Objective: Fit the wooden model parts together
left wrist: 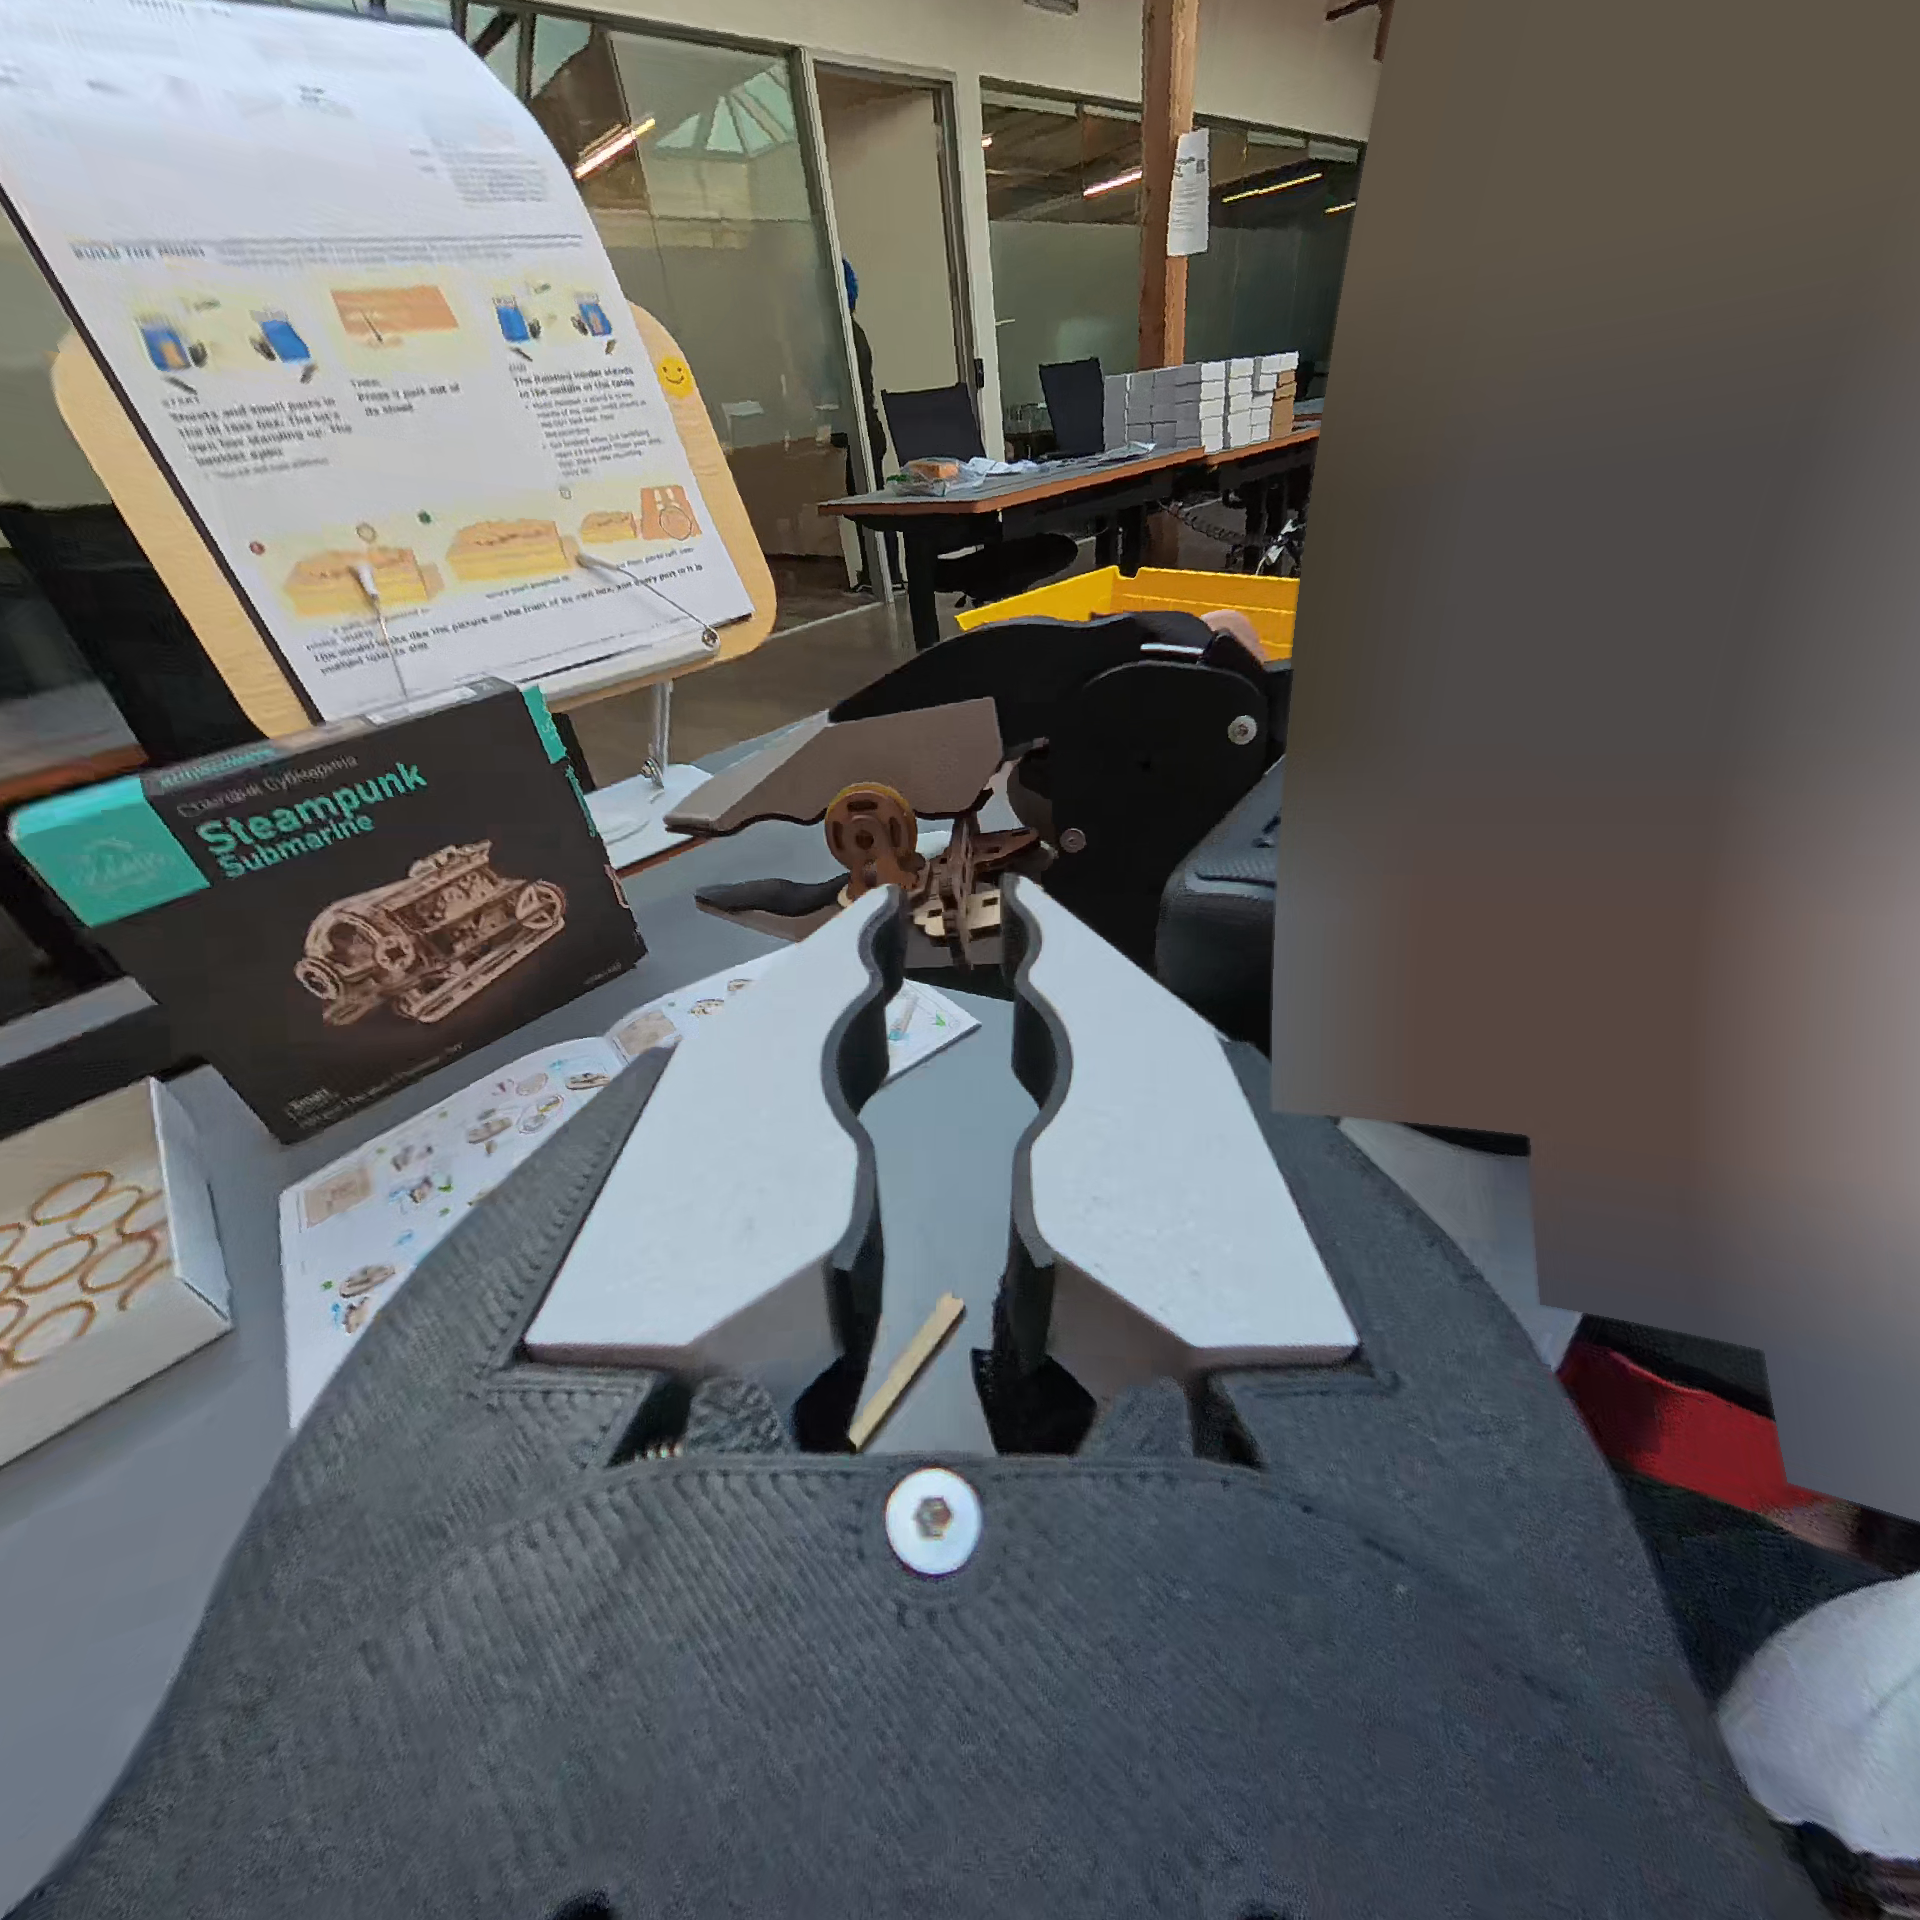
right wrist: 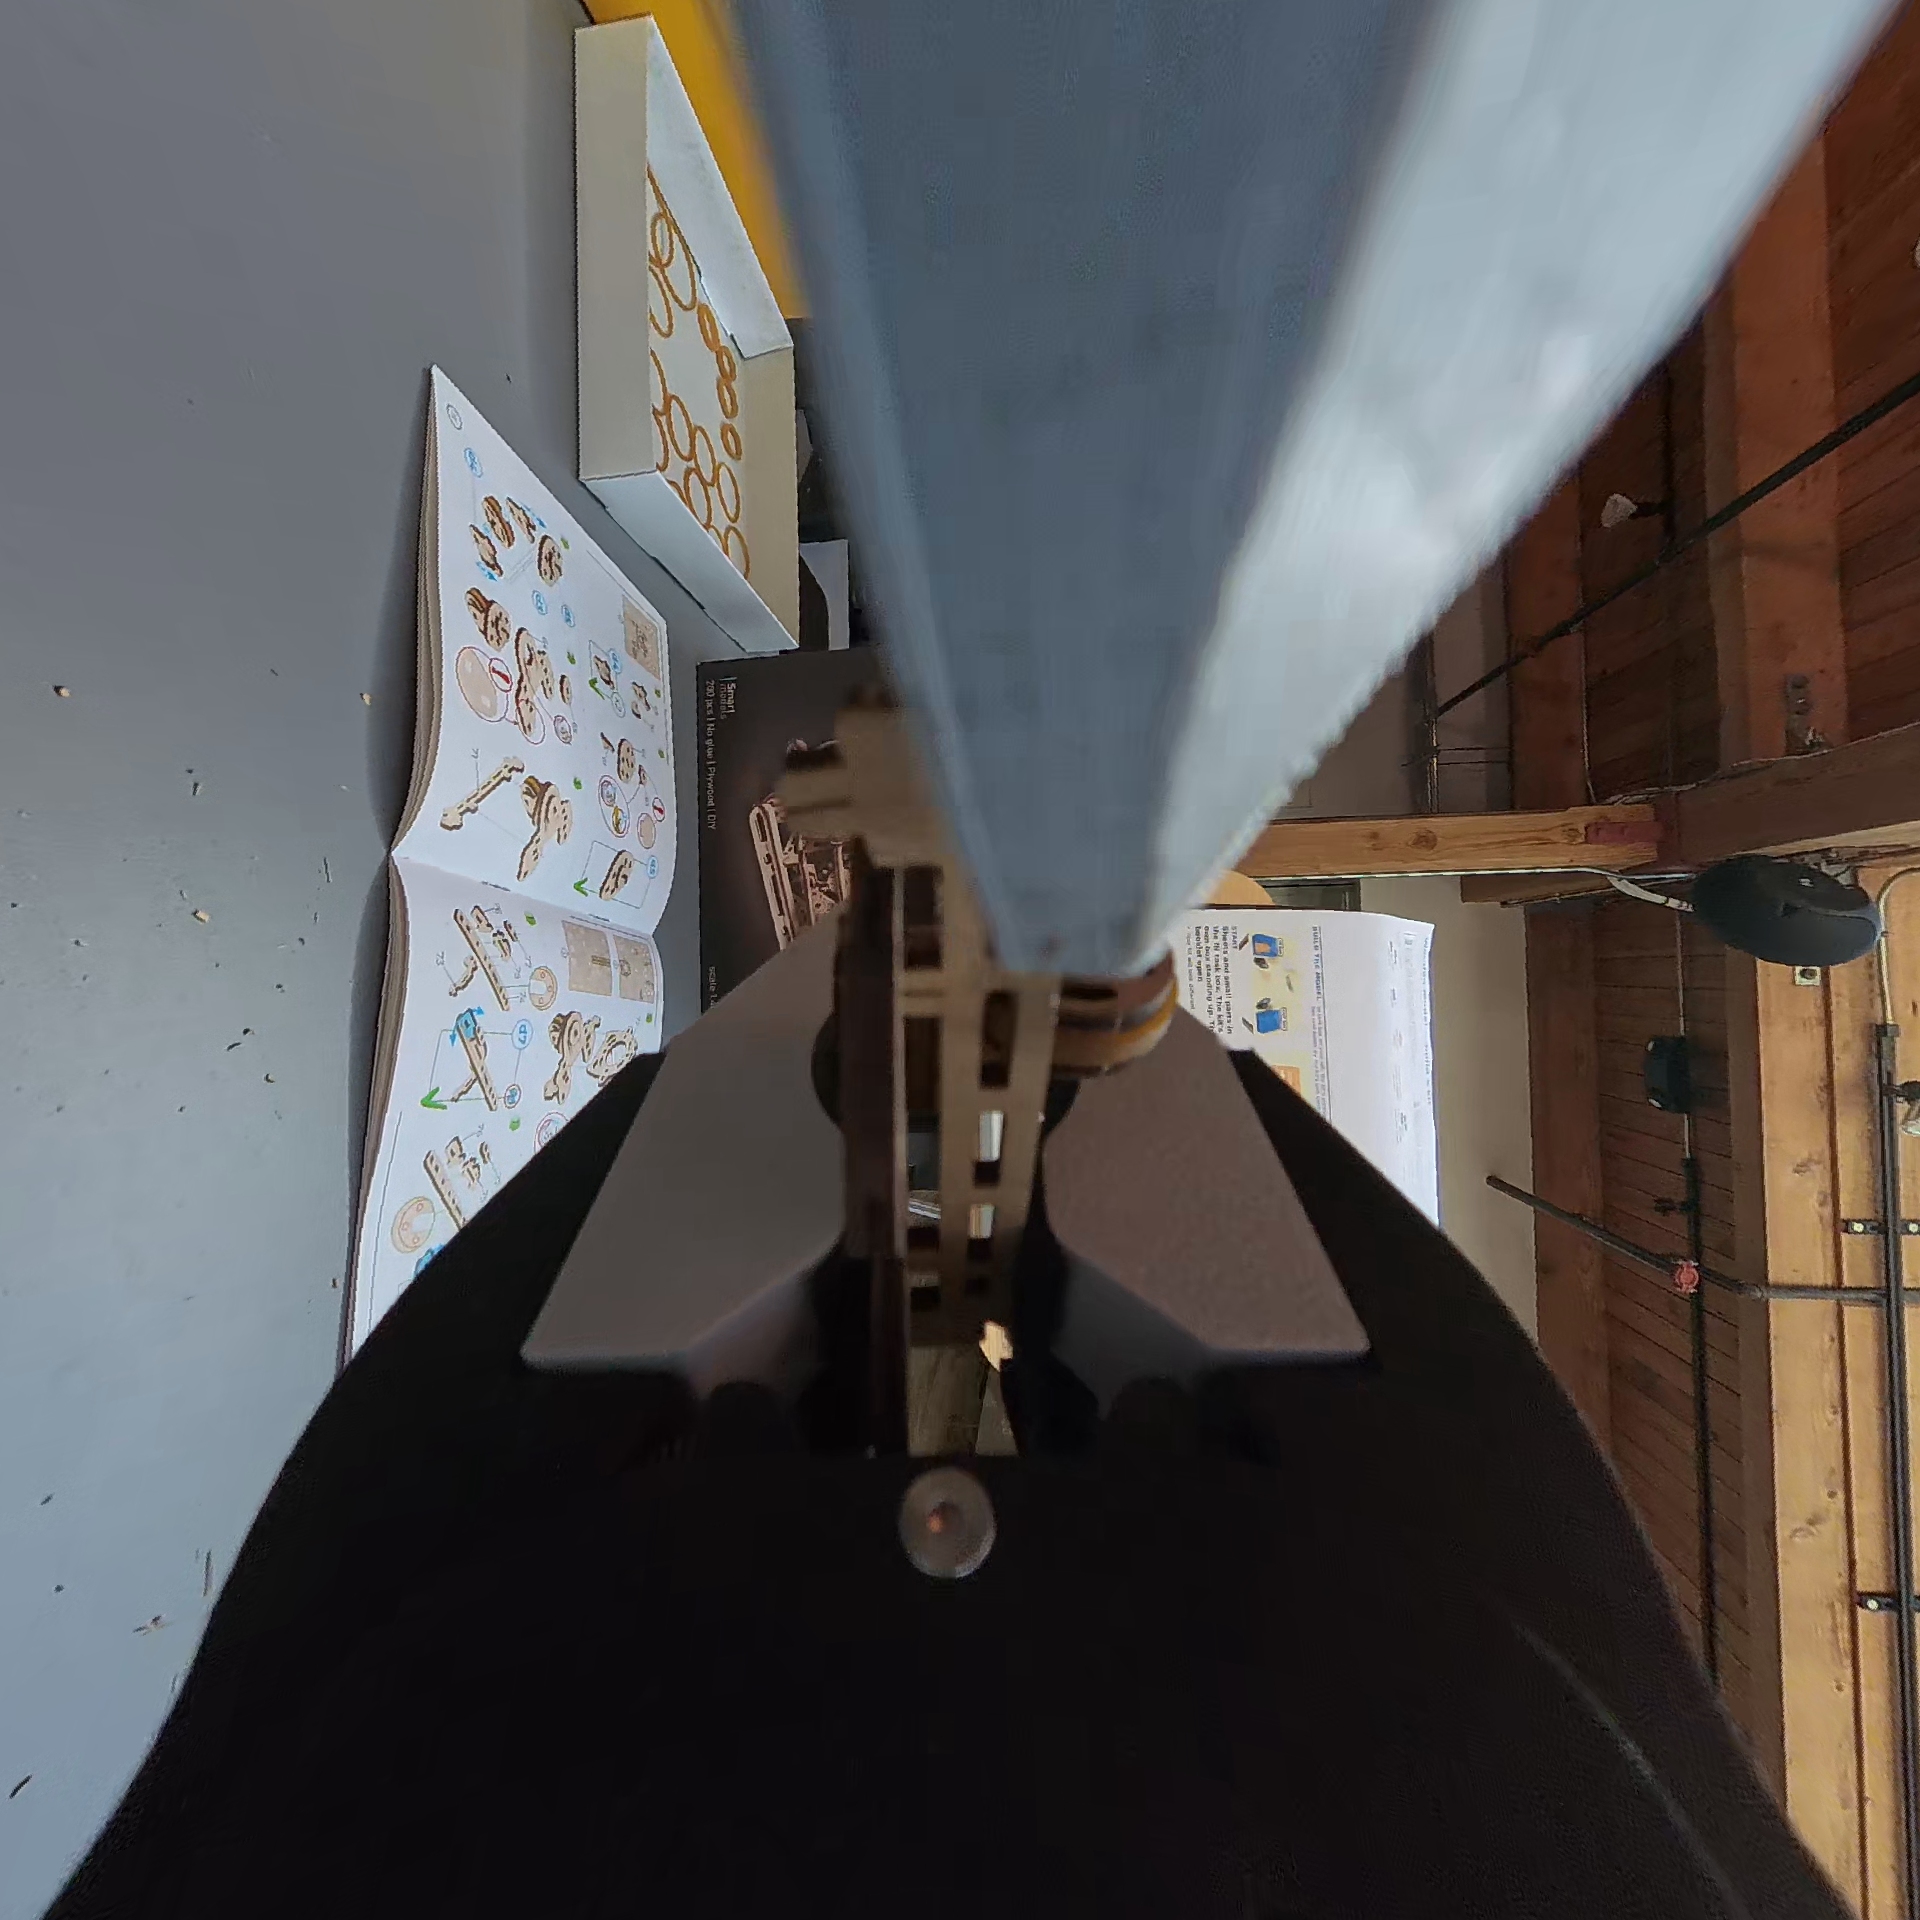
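My right gripper (right wrist: 987, 1039) is turned on its side and shut on a light wooden model frame (right wrist: 935, 1091) with a round disc (right wrist: 1127, 1023) at its end. In the left wrist view the same model (left wrist: 956, 883) and disc (left wrist: 871, 831) hang in front of the right gripper's black body (left wrist: 1143, 748), above the table. My left gripper (left wrist: 954, 899) has a narrow gap between its jaws, and its tips are right at the model. I cannot tell whether they touch it. Its finger (right wrist: 1091, 468) reaches down to the model in the right wrist view.
On the grey table (right wrist: 156, 623) are a dark kit box (left wrist: 343, 894), an open booklet (left wrist: 499, 1132), a white tray of wooden rings (left wrist: 83, 1247) and a thin wooden stick (left wrist: 904, 1371). An instruction sheet (left wrist: 343, 343) stands behind. A yellow bin (left wrist: 1174, 597) is at the back right. About 11 cm separates my left fingertips from my right.
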